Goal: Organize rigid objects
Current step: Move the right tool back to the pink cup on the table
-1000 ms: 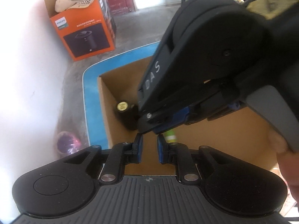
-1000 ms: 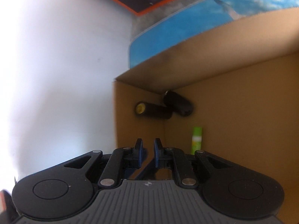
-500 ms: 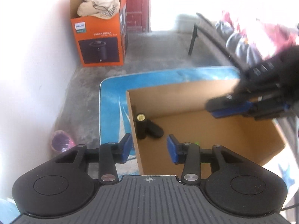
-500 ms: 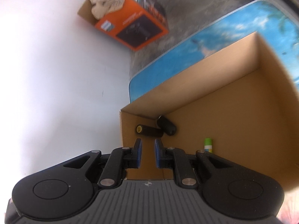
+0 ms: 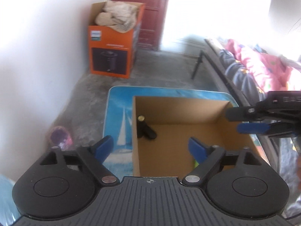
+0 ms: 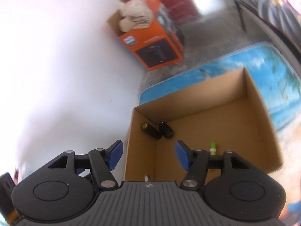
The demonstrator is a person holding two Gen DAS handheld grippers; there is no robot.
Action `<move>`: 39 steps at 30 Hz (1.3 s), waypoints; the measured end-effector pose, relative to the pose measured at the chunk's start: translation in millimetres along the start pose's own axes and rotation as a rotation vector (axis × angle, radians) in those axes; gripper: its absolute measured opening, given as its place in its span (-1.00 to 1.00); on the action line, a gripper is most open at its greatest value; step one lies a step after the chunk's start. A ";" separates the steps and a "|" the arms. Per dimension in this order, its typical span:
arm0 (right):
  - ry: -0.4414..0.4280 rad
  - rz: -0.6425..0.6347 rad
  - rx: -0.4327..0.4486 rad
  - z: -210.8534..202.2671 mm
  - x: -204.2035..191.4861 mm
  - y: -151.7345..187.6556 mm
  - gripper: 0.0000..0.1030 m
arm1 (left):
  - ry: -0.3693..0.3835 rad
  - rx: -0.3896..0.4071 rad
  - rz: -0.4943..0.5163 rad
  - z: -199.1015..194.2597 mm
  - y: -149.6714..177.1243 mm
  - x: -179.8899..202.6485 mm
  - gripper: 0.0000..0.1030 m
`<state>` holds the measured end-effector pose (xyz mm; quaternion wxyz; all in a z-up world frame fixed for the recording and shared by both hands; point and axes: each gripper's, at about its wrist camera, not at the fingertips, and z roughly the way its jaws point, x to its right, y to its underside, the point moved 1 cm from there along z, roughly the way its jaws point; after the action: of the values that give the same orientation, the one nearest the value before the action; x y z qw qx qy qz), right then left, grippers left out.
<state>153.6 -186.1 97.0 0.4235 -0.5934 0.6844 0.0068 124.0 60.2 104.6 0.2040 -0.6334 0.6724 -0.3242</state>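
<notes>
We note two black cylinders (image 6: 157, 131) lying touching in the far-left corner of the cardboard box (image 6: 259, 116), ahead of and below both jaws. A green-capped tube (image 6: 213, 147) lies on the box floor just beyond the right gripper (image 6: 148, 155). That gripper's jaws have just been opening and stand spread, nothing between them. The left gripper (image 5: 151, 147) likewise: jaws just opened wide, empty. The box sits on a blue printed surface (image 5: 120, 116).
</notes>
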 end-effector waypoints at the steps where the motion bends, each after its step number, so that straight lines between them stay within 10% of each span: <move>1: 0.001 -0.028 0.004 -10.1 -1.9 2.4 0.58 | -0.005 0.001 -0.018 -4.2 4.8 2.2 0.84; 3: 0.007 -0.087 0.027 -32.2 -3.7 8.9 1.00 | -0.021 -0.005 -0.057 -10.8 14.2 6.7 0.93; 13: 0.207 -0.412 0.070 -101.5 3.4 33.6 1.00 | -0.001 0.007 -0.245 -43.7 61.7 29.5 1.00; 20: 0.165 -0.290 -0.054 -87.1 44.6 52.9 1.00 | 0.033 -0.002 -0.261 -44.0 88.5 38.9 1.00; 27: 0.149 -0.274 -0.207 -43.6 58.2 91.9 0.99 | -0.086 -0.125 -0.066 -9.3 135.2 61.9 0.99; 39: 0.096 -0.365 -0.368 37.6 41.0 128.3 0.57 | -0.066 -0.223 0.115 33.7 188.9 93.9 0.90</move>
<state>72.7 -162.0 -14.5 0.2697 -0.7737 0.5727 0.0267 0.5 -40.5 -37.6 0.1728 -0.6229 0.7323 -0.2141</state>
